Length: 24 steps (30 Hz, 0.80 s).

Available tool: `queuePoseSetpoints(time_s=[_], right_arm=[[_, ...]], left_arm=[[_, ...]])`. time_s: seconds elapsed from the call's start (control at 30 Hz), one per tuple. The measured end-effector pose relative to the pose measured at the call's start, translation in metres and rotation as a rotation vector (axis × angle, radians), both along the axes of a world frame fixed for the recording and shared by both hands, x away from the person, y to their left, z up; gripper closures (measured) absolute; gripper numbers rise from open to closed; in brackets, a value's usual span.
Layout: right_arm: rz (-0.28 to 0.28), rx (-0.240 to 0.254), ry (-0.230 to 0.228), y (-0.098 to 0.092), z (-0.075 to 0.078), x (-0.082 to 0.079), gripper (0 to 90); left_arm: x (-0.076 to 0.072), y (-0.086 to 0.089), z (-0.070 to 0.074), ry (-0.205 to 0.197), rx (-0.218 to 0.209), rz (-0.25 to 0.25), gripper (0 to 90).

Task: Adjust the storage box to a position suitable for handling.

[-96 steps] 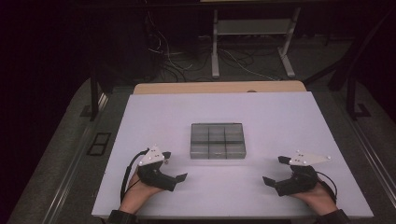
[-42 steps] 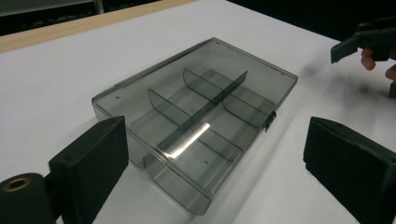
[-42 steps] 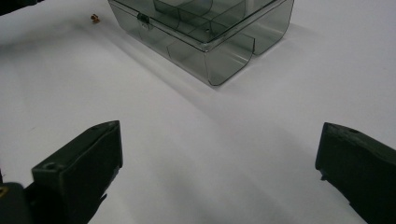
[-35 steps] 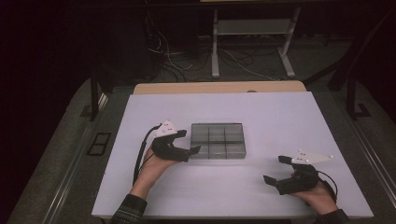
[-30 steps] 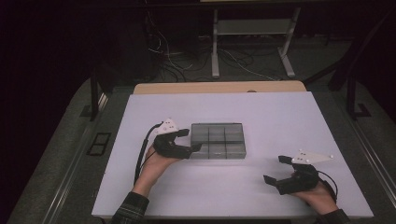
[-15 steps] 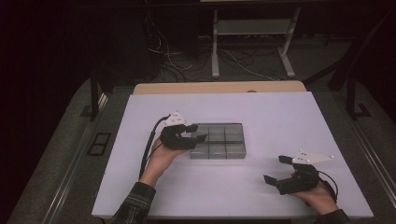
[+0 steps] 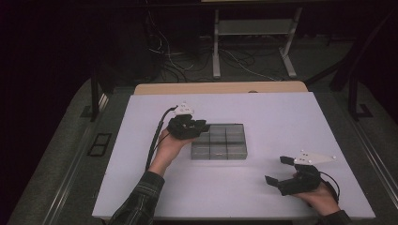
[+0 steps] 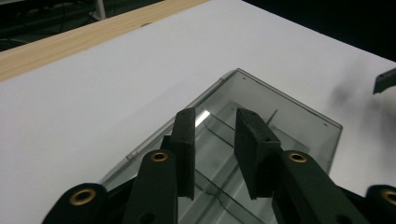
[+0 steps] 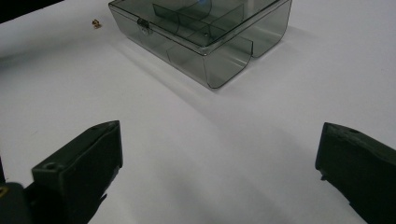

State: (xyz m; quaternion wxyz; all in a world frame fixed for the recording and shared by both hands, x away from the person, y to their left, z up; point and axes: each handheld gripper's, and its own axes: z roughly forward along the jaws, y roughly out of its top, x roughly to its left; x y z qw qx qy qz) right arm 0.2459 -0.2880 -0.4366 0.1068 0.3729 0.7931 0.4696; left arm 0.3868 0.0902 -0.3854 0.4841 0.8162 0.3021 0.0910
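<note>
Left hand-held gripper (image 7: 199, 125) at box (image 7: 225, 143) edge

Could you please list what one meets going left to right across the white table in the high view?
Left hand-held gripper, its jaws having just been closing, over the box's left end → clear divided box → bare table → right hand-held gripper, jaws wide open.

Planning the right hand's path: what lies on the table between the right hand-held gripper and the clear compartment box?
Nothing: in the high view the white table is bare between the right hand-held gripper and the clear compartment box. The right gripper view shows the same bare stretch.
</note>
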Motion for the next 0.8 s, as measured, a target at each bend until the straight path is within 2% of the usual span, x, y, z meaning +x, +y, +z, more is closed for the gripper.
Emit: queuePoseSetpoints(time_s=[0.07,0.3,0.57,0.8], right_arm=[[0.0,0.0,0.0,0.0,0.0,0.0,0.5],[-0.001,0.0,0.001,0.0,0.0,0.0,0.6],[-0.001,0.001,-0.002,-0.001,0.0,0.0,0.5],[-0.002,0.002,-0.002,0.0,0.0,0.0,0.5]], left_arm=[[0.005,-0.002,0.0,0.013,-0.011,0.003,71.1],[0.021,-0.013,-0.002,0.056,-0.01,0.017,80.2],[0.036,-0.025,-0.003,0.08,0.041,0.014,87.9],[0.048,-0.036,-0.005,0.113,0.092,0.025,88.3]])
